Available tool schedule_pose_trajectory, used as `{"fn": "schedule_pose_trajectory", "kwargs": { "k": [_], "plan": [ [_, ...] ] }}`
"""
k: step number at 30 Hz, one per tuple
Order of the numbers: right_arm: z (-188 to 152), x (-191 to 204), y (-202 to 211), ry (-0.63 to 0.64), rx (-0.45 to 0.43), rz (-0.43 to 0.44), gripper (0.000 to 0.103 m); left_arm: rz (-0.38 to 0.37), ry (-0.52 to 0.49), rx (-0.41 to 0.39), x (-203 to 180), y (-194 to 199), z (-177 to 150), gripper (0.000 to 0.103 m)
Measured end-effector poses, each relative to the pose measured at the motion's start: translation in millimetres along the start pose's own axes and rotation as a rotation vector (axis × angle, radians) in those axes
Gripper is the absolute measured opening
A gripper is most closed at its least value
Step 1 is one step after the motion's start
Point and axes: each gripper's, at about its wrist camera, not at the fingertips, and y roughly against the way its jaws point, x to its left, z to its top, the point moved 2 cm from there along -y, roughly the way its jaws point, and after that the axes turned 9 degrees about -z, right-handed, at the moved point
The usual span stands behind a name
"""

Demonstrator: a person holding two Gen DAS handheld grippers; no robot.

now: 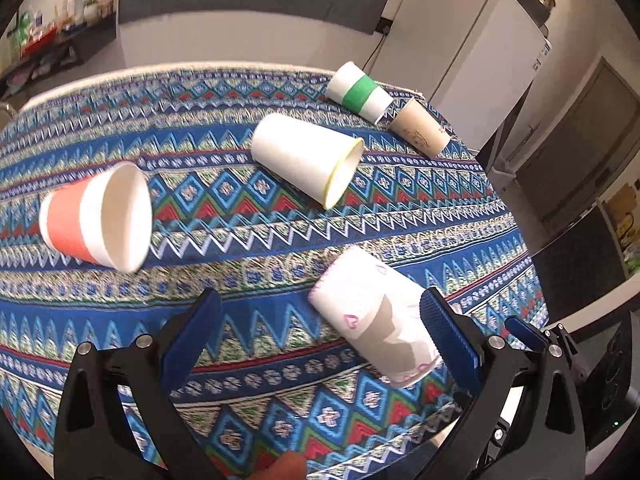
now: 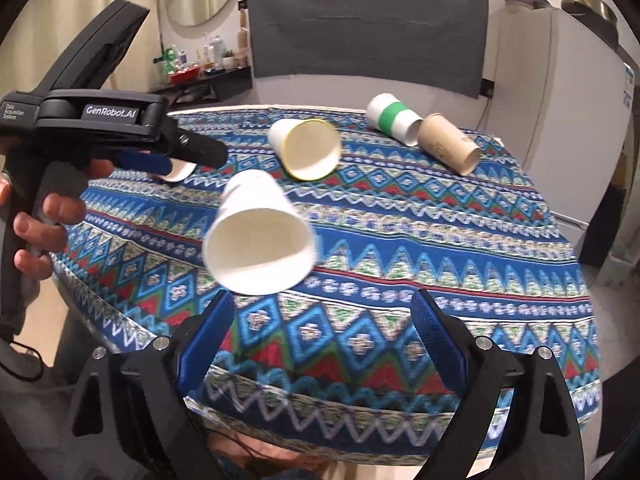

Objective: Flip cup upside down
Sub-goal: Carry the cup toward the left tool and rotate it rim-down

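Several paper cups lie on their sides on the patterned tablecloth (image 1: 280, 240). A white cup with pink hearts (image 1: 372, 316) lies nearest, just inside the right finger of my open left gripper (image 1: 320, 316). An orange-banded cup (image 1: 96, 220) lies to the left, a yellow-rimmed white cup (image 1: 308, 156) in the middle. In the right wrist view the hearts cup (image 2: 260, 236) lies mouth toward the camera, ahead of my open, empty right gripper (image 2: 320, 320). The left gripper's body (image 2: 100, 128) is at the left, over the table's edge.
A green-banded cup (image 1: 360, 92) (image 2: 394, 118) and a brown cup (image 1: 420, 128) (image 2: 450, 142) lie at the far right of the table. A white fridge (image 2: 560, 120) stands to the right, a grey chair back (image 2: 368, 32) behind the table.
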Motion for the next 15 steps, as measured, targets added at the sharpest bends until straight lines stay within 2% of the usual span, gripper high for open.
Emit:
{"fn": "schedule_pose_trajectory", "kwargs": {
  "k": [7,12,15],
  "plan": [
    [27,-46,-22,-0.022,0.084,-0.003,0.086,-0.057,0.162,0.092,-1,-23,4,0.097],
    [45,-57,-39,0.001,0.084,0.067,0.086,-0.079,0.267,0.182,-1,-42,3,0.097],
    [52,-59,-49,0.007,0.083,0.118,0.086,-0.064,0.323,0.22,2,-49,2,0.097]
  ]
}}
